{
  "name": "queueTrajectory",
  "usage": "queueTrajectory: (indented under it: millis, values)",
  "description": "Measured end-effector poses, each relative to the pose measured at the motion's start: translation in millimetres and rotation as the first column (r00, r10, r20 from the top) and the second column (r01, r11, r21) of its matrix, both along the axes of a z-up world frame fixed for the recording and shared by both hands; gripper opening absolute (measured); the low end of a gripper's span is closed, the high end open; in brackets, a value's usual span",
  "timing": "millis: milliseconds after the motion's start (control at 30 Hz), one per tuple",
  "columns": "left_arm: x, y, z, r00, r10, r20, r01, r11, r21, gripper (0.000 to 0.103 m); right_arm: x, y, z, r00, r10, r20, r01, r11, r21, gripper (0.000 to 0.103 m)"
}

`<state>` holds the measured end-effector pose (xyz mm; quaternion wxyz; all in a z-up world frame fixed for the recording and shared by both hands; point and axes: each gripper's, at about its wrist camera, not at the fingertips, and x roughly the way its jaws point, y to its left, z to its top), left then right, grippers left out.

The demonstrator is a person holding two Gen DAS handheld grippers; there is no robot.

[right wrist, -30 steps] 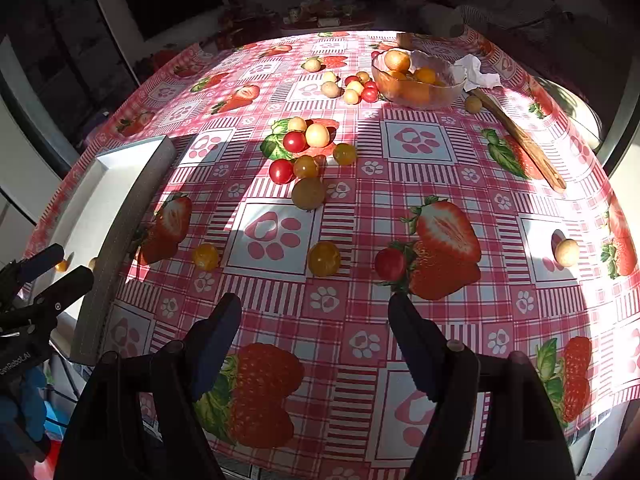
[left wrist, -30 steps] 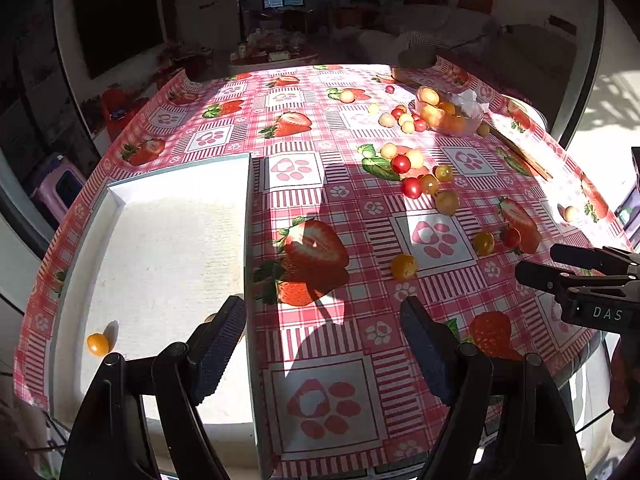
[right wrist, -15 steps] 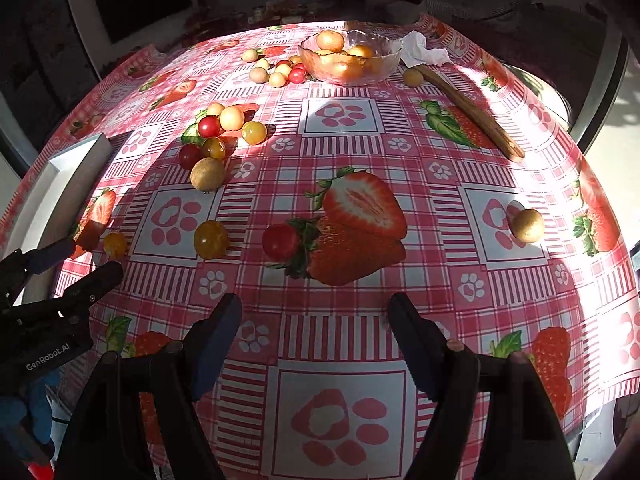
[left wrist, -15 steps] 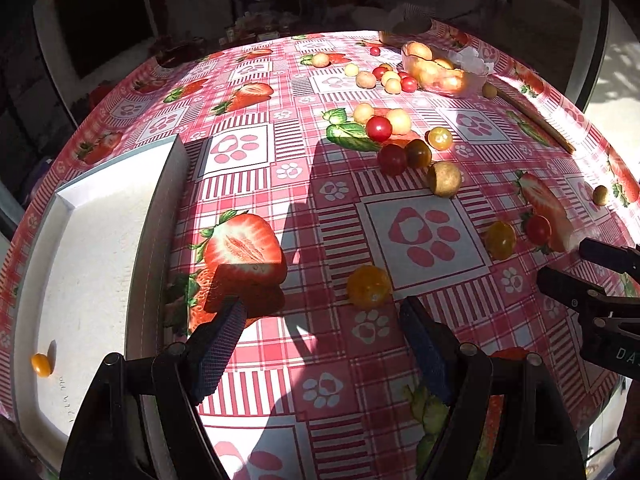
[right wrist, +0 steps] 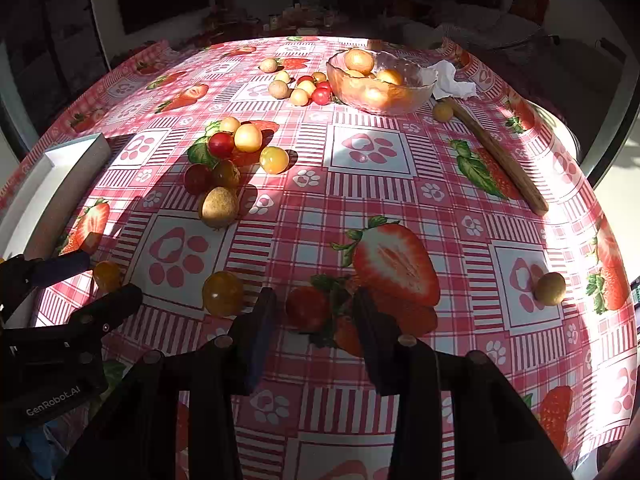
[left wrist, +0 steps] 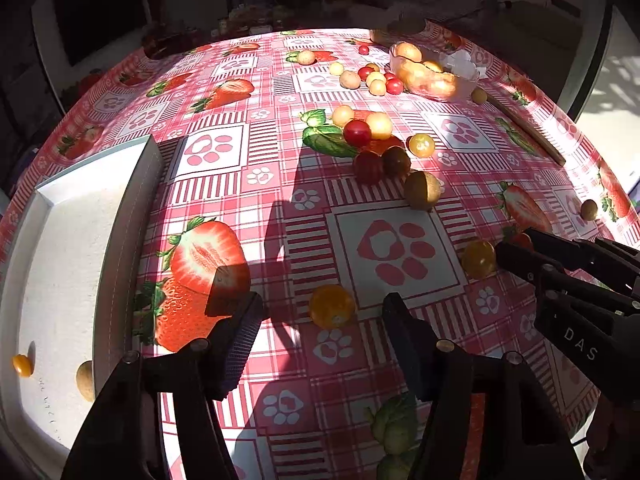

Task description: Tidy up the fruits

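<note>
closed in since a second ago, left gripper (left wrist: 322, 322) spread wide around orange tomato (left wrist: 332, 306), right gripper (right wrist: 314, 318) wide around red tomato (right wrist: 307, 307), ready to pinch; beyond, loose fruit cluster (right wrist: 228, 160), then glass bowl (right wrist: 416, 90).

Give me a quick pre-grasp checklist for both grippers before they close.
1. Left gripper open: ok.
2. Orange tomato between left fingers: ok.
3. Right gripper open: ok.
4. Red tomato between right fingers: ok.
5. Yellow tomato clear of the right gripper's left finger: cannot tell, it sits very close.
6. Tray has free room: ok, only two small fruits in view inside.
</note>
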<state>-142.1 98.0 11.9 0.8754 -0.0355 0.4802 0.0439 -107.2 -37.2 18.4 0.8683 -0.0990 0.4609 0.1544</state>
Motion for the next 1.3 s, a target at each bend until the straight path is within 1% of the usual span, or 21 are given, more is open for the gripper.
queueTrajectory:
  millis: [33,67,100,233,267,333,500,667,833,1067,1300]
  values:
    - [-0.4,-1.3,1.0,1.0,-0.011,0.004,0.011,1.0,-0.002,0.043,-0.4,0.6,0.2,1.0,0.004,-0.004,-0.004,1.0,0.005,0.026]
    - [-0.7,-2.4,1.7,1.0,-0.021,0.007,0.021,1.0,-0.007,0.029,-0.8,0.9,0.6,1.0,0.004,-0.007,-0.004,1.0,0.005,0.024]
    - [-0.4,-3.3,2.4,1.0,-0.028,0.007,0.028,1.0,-0.01,0.022,-0.9,0.0,0.9,1.0,0.003,-0.014,-0.003,1.0,0.015,0.022]
    - [-6.8,0.2,5.3,0.999,-0.037,0.02,0.038,0.996,-0.084,0.022,-2.1,-11.7,3.3,0.997,-0.007,-0.081,0.016,0.993,0.119,0.022]
    - [-9.6,0.5,6.9,0.999,-0.038,0.027,0.04,0.995,-0.093,0.022,-2.9,-14.8,4.1,0.996,-0.012,-0.093,0.024,0.99,0.138,0.022]
    - [-15.8,0.3,11.4,0.998,-0.046,0.042,0.05,0.994,-0.101,0.022,-5.9,-20.8,6.0,0.994,-0.02,-0.111,0.039,0.985,0.166,0.022]
    - [-31.5,4.8,26.2,0.996,-0.048,0.075,0.056,0.993,-0.108,0.022,-13.3,-29.9,12.2,0.99,-0.025,-0.137,0.053,0.977,0.204,0.022]
    - [-44.8,15.6,38.3,0.995,-0.036,0.097,0.047,0.992,-0.114,0.022,-20.9,-28.4,20.9,0.99,-0.015,-0.138,0.046,0.974,0.22,0.022]
    - [-57.7,31.9,47.9,0.993,-0.004,0.122,0.018,0.993,-0.119,0.022,-26.4,-16.5,29.0,0.991,0.007,-0.134,0.024,0.974,0.226,0.022]
    - [-79.2,62.1,53.0,0.989,0.054,0.139,-0.038,0.993,-0.111,0.022,-34.5,13.4,40.0,0.992,0.057,-0.117,-0.03,0.975,0.22,0.022]
    - [-103.3,97.1,51.5,0.981,0.126,0.147,-0.11,0.987,-0.113,0.022,-46.2,50.3,48.6,0.987,0.123,-0.1,-0.101,0.974,0.203,0.022]
